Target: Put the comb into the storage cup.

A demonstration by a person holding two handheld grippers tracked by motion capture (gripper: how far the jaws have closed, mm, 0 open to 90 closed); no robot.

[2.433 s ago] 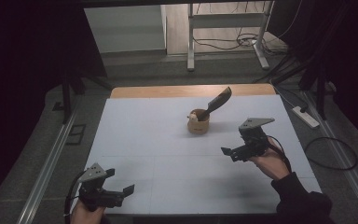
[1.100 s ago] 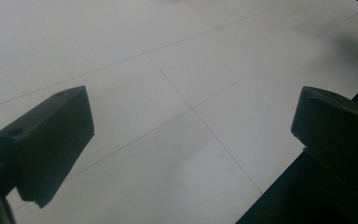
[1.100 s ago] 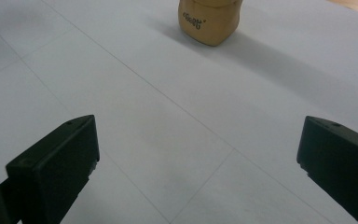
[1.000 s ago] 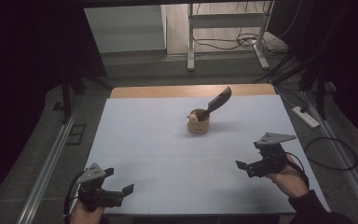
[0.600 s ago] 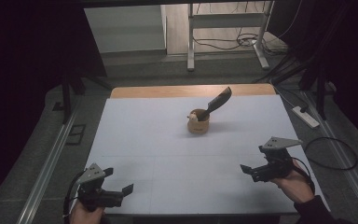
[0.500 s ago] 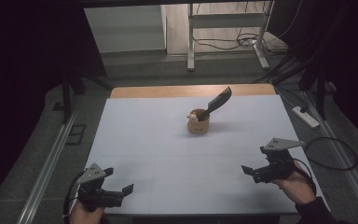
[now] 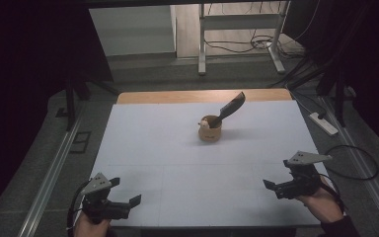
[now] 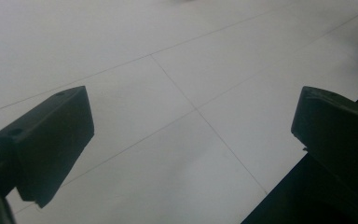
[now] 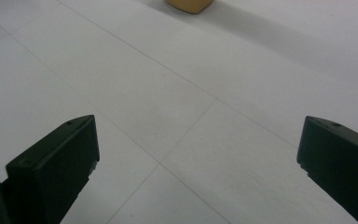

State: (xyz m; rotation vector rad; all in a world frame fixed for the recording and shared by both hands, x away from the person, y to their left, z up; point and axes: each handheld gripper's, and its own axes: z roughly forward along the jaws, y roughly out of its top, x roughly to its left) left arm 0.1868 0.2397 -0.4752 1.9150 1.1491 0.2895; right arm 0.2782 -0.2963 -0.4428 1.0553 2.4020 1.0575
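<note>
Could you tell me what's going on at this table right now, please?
A person holds a gripper in each hand at the near edge of the white table. The left gripper and the right gripper are both open and hold nothing. Farther back, near the middle, stands a small tan cup with a dark knife-like tool leaning out of it, apart from both grippers.

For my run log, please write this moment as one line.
left gripper: open, near table edge | right gripper: open, empty | wooden cup: upright mid-table, dark tool leaning inside
</note>
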